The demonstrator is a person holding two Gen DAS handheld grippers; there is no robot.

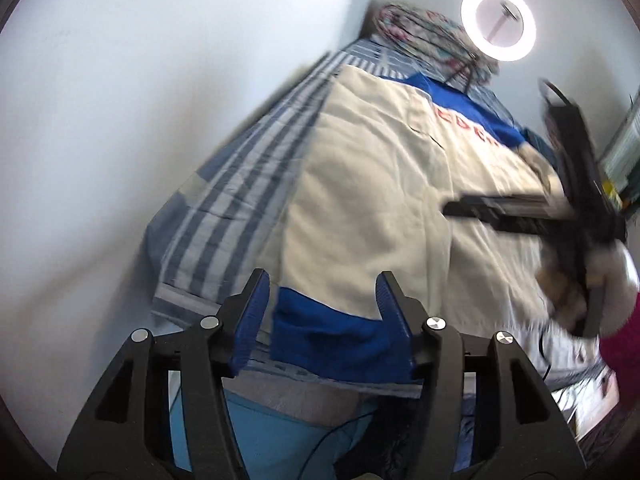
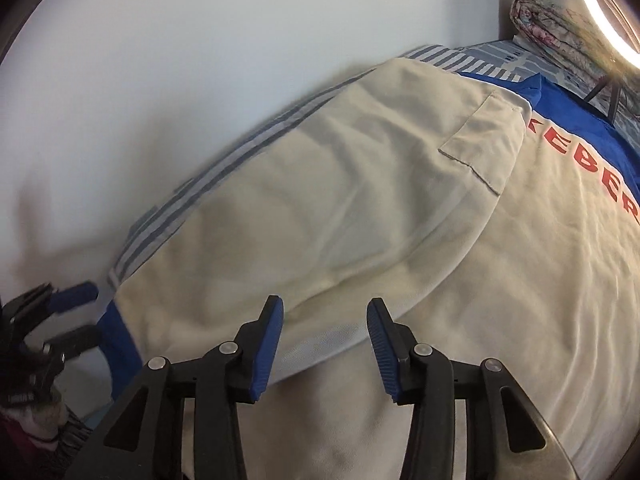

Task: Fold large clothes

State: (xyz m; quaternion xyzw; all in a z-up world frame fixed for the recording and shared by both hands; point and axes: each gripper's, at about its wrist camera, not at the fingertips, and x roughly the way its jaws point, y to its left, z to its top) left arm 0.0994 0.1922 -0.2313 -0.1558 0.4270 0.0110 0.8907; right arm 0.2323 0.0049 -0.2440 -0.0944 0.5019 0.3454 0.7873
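My left gripper (image 1: 322, 300) has its jaws wide, hovering at the blue hem of the cream sweatshirt (image 1: 372, 184) low in frame. My right gripper (image 2: 325, 334) is spread wide too, over the folded-in sleeve. The sweatshirt lies flat on the striped bedsheet (image 1: 240, 176), filling mid-frame.

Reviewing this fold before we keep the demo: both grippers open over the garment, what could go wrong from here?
1. The left gripper straddles the blue hem at the bed's edge; a shallow bite could slip off.
2. The right gripper sits over the folded sleeve; closing may pinch both layers of the cream sweatshirt.
3. The ring light's stand rests near the collar.
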